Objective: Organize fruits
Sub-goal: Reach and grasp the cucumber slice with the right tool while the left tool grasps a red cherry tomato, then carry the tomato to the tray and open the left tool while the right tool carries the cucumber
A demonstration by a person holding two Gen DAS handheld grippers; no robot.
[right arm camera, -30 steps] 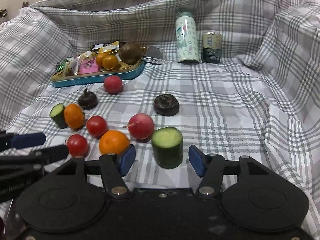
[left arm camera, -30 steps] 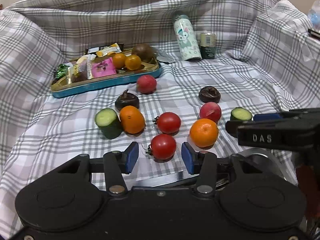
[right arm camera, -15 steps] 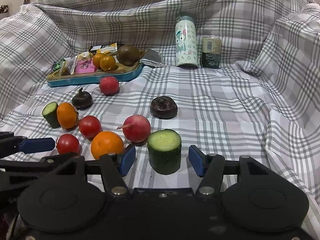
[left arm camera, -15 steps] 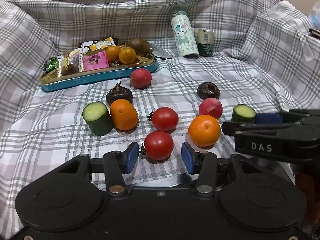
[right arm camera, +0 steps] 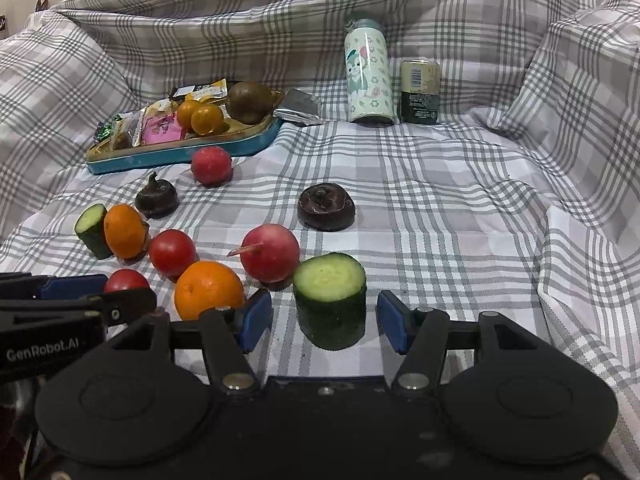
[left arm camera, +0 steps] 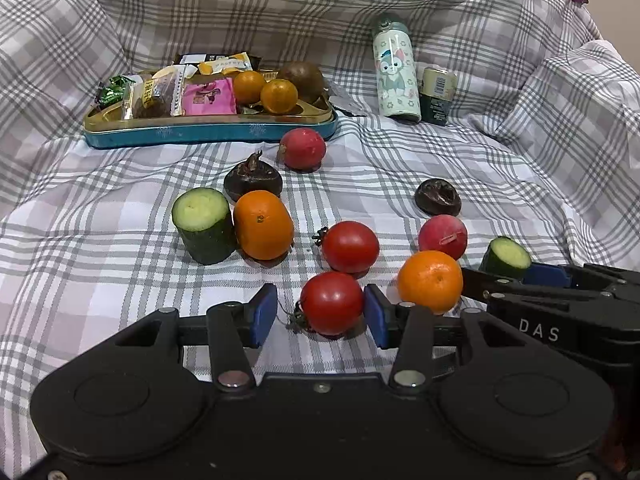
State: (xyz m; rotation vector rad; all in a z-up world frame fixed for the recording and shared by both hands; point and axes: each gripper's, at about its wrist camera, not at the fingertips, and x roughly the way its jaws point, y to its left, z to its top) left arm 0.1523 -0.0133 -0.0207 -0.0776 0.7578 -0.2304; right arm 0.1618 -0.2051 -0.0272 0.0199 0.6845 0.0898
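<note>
Straddling a tomato (left arm camera: 332, 303), the left gripper (left arm camera: 320, 316) stands unclenched, ready to grasp; the right gripper (right arm camera: 325, 322), unclenched, brackets a cucumber (right arm camera: 330, 299).

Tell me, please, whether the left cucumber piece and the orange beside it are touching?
Touching. In the left wrist view the cucumber piece and the orange press side to side, with no cloth visible between them.
</note>
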